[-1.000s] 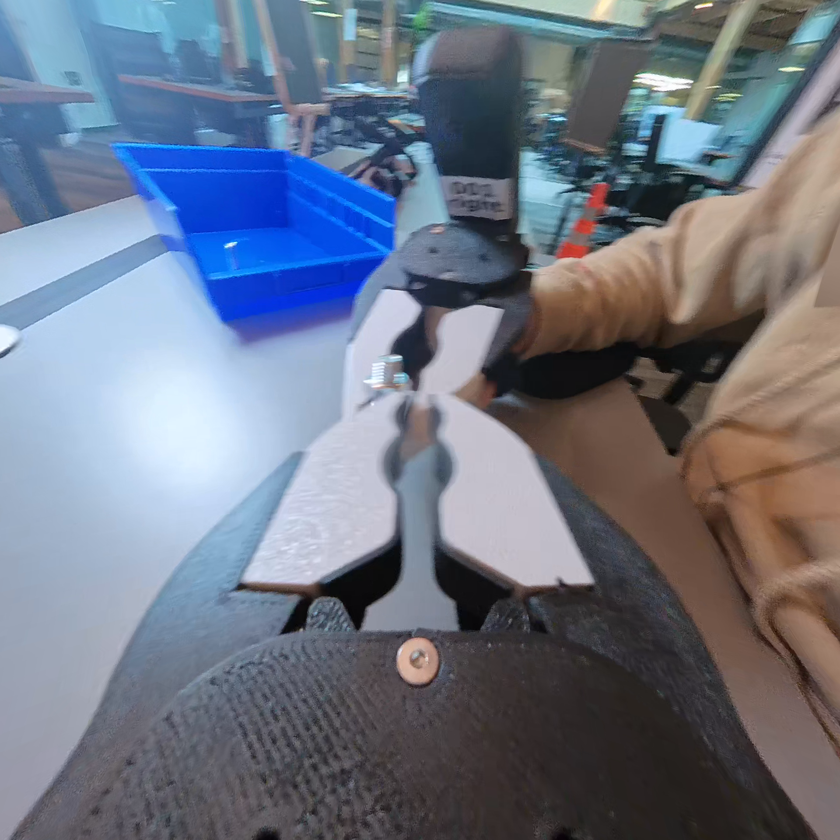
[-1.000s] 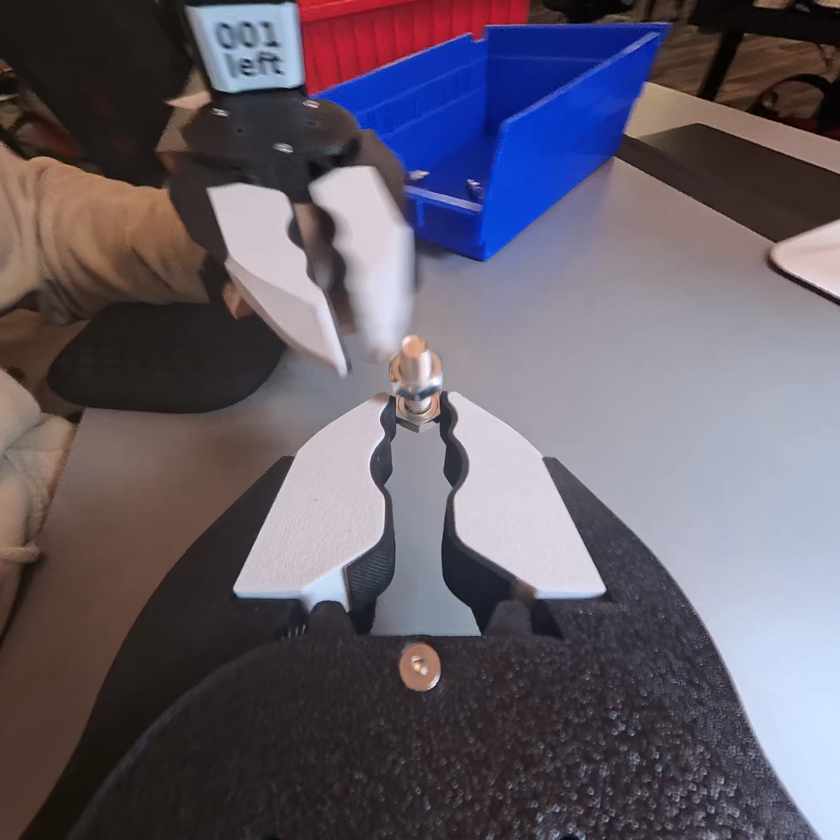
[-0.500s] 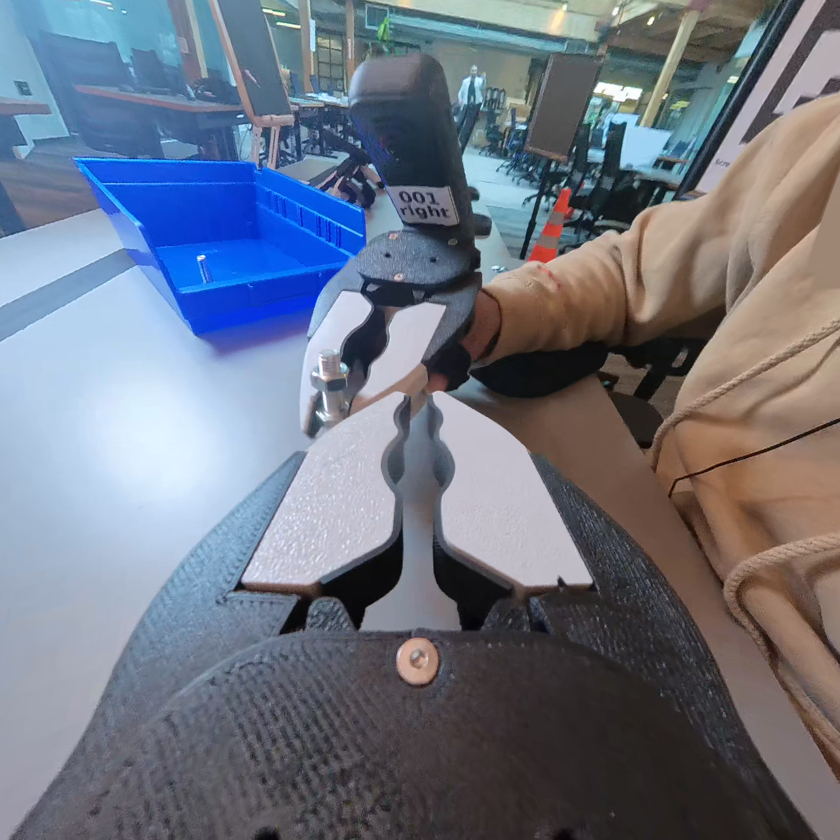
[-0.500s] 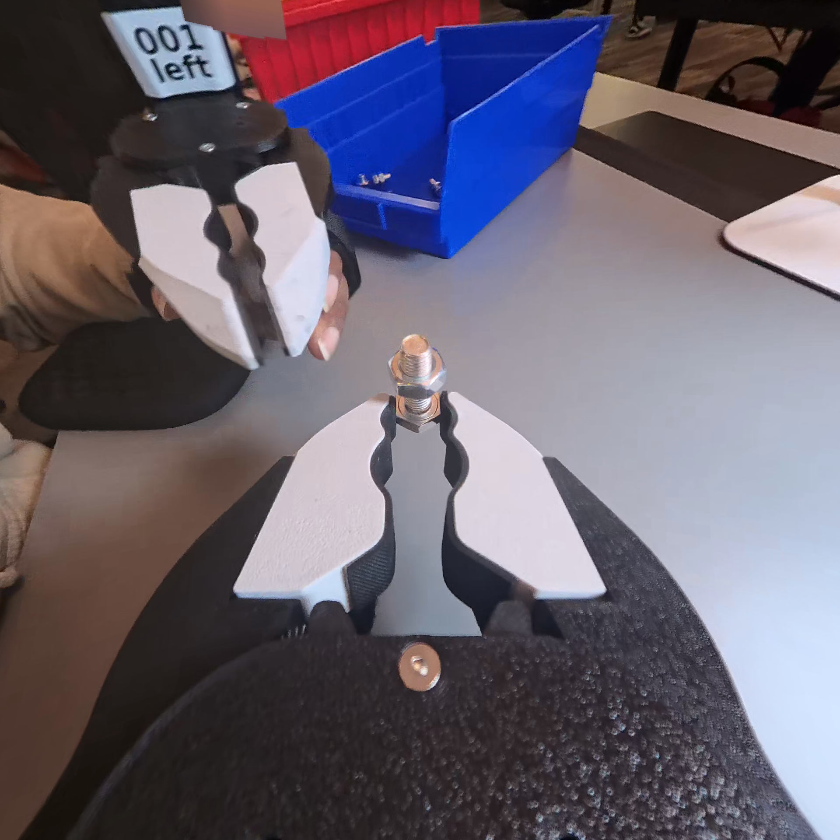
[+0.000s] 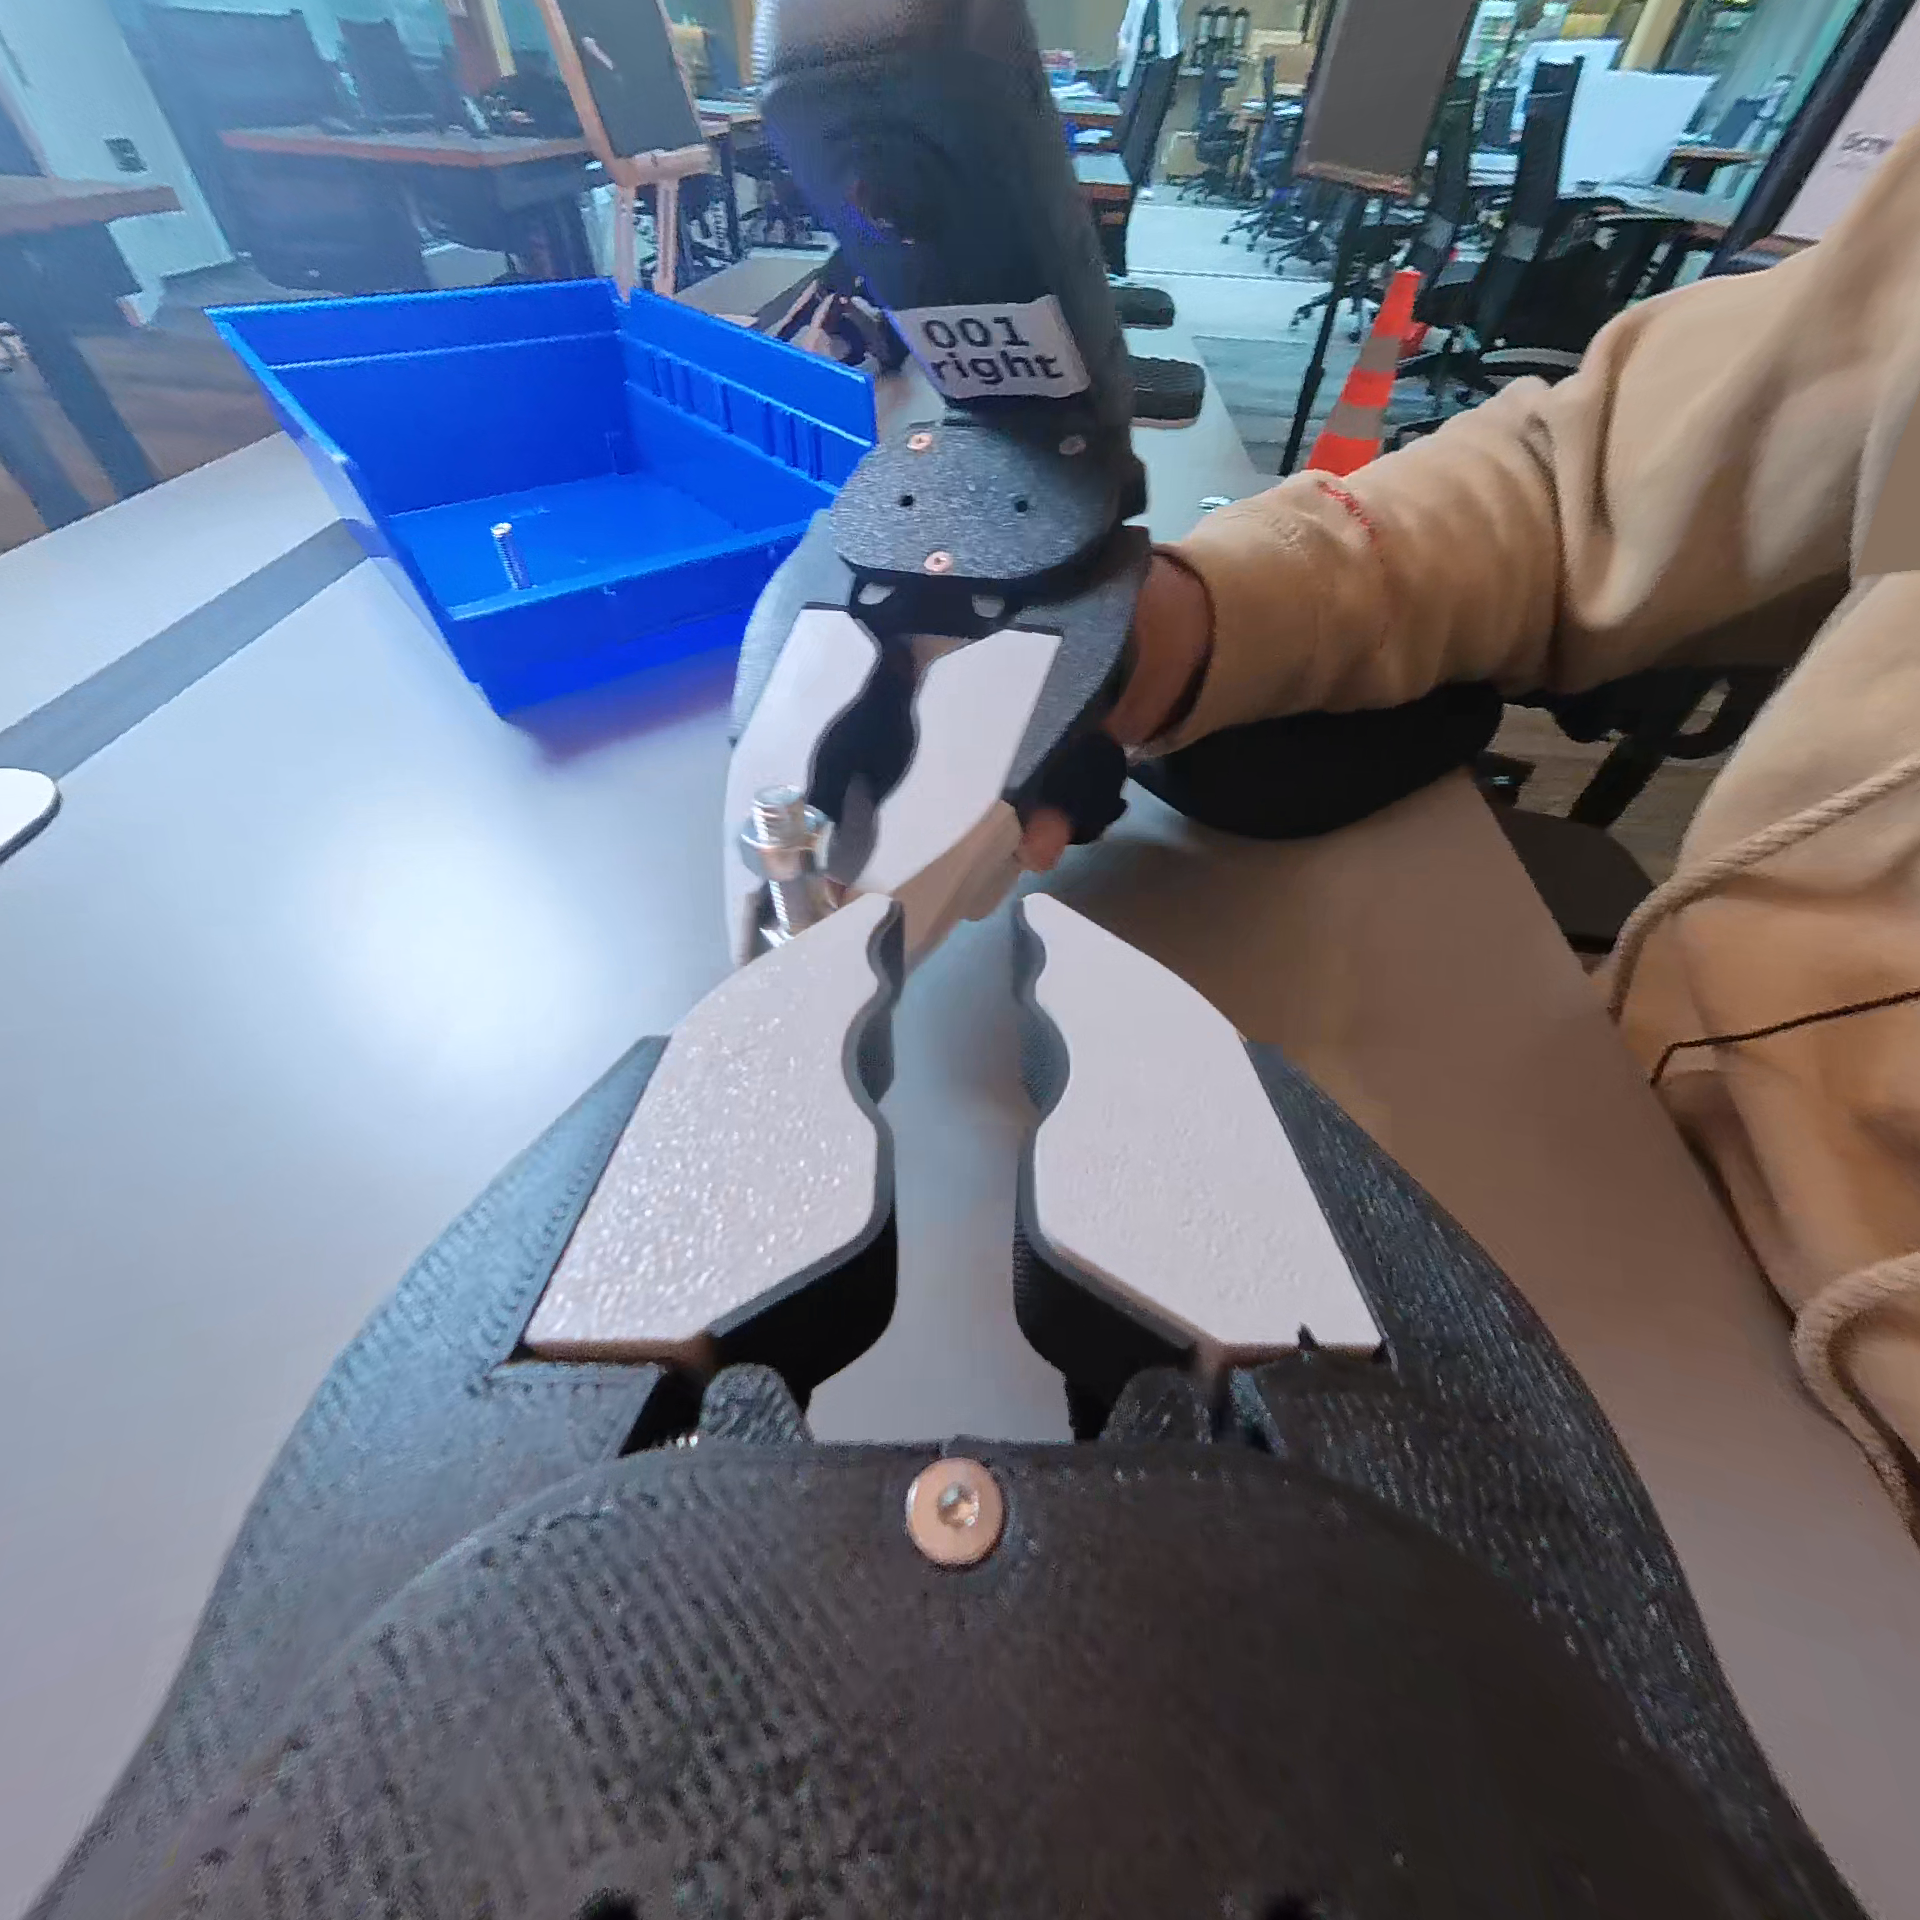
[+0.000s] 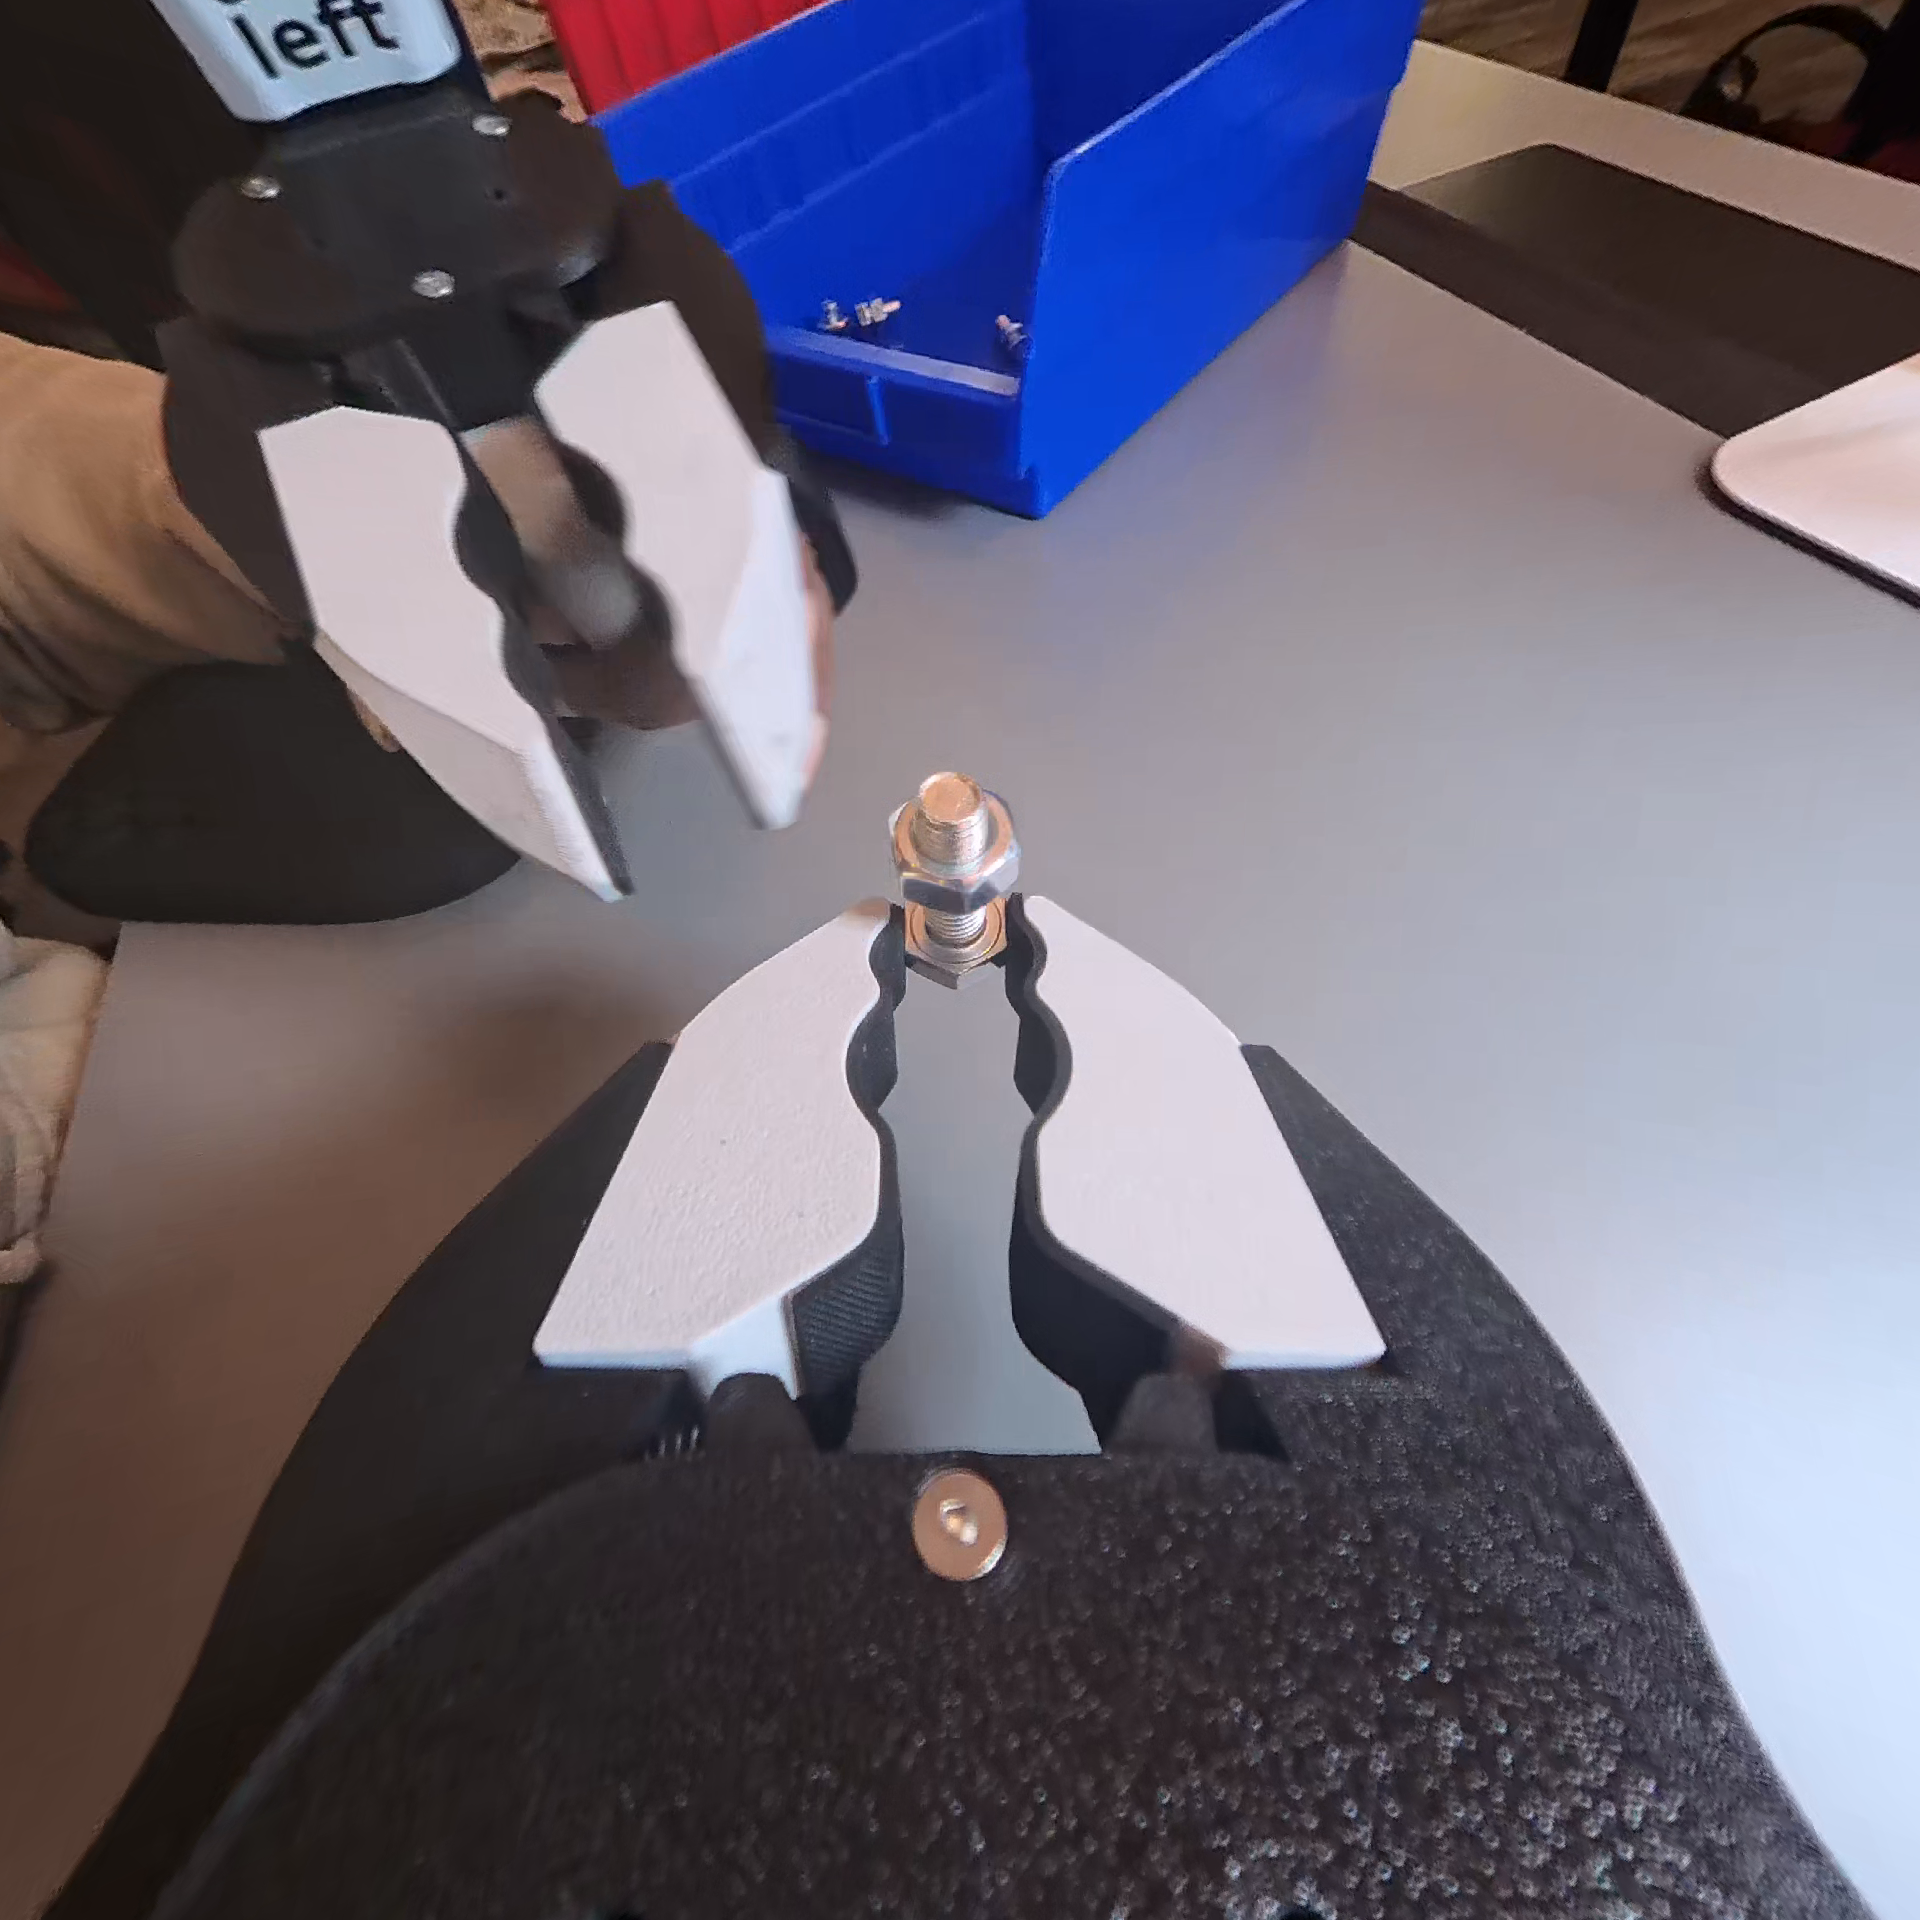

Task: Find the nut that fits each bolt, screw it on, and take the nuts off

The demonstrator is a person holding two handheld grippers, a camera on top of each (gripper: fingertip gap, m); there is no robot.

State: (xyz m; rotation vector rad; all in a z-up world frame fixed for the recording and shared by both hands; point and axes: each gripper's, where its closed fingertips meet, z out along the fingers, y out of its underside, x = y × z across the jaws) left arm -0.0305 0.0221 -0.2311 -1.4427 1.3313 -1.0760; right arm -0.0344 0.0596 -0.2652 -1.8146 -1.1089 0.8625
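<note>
1. Left gripper [image 5: 956,914] fingers apart, nothing between them
2. Right gripper [image 5: 821,883] just ahead pinches a bolt [image 5: 781,873] carrying a nut [image 5: 784,840]
3. Blue bin [image 5: 582,468] behind on the grey table [image 5: 312,935]

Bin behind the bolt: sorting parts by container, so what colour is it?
Blue bin, clearest in the right wrist view.

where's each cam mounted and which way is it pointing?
Left wrist view: on the left gripper, jaws open, facing the right gripper, a beige sleeve and the blue plastic bin.
Right wrist view: on the right gripper, shut on the silver threaded bolt; left gripper ahead.
Shared: bolt, hex nut, bin, grey table.
</note>
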